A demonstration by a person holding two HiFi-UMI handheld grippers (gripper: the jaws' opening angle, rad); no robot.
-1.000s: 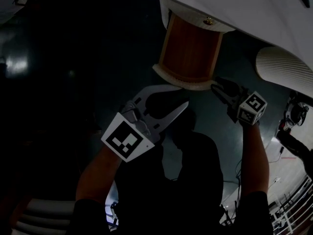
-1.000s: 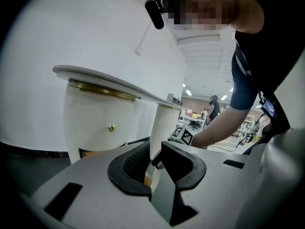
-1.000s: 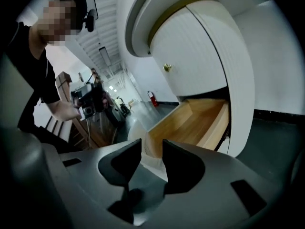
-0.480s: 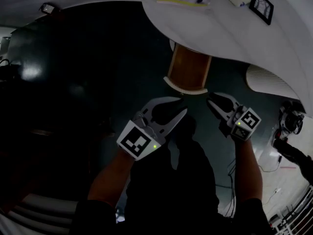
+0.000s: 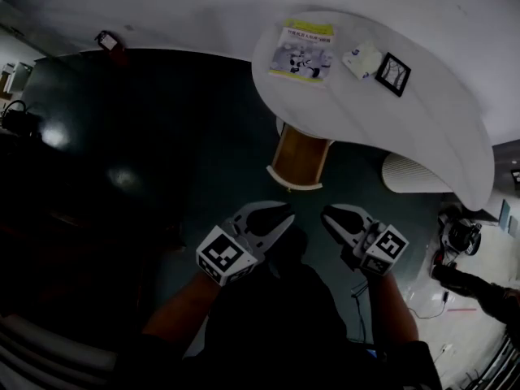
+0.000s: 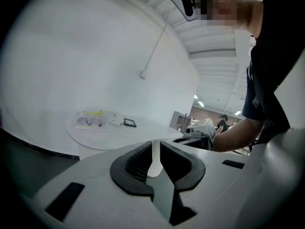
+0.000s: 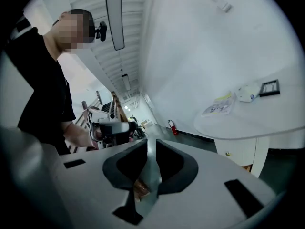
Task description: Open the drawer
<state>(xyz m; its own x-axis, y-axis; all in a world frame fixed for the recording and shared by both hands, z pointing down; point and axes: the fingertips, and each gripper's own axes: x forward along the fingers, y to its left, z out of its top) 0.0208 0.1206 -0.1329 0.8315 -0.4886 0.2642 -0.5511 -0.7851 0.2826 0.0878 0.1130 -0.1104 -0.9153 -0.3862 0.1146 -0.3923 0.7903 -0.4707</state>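
Observation:
The drawer stands pulled out from under the white round table. It has a brown wooden inside and a white curved front. Both grippers hang above the dark floor, short of the drawer front and not touching it. My left gripper is open by a narrow gap and holds nothing. My right gripper has just been closing; a slim gap is left between its pads, with nothing in it. In the right gripper view a brass knob shows on the white cabinet under the table.
On the tabletop lie a booklet, a small white box and a black frame. A white ribbed object stands right of the drawer. Gear and cables lie on the floor at far right.
Both grippers have drawn back from the drawer front toward me. The right gripper was at the drawer's front corner and is now apart from it, its jaws narrower. The tabletop has come into view.

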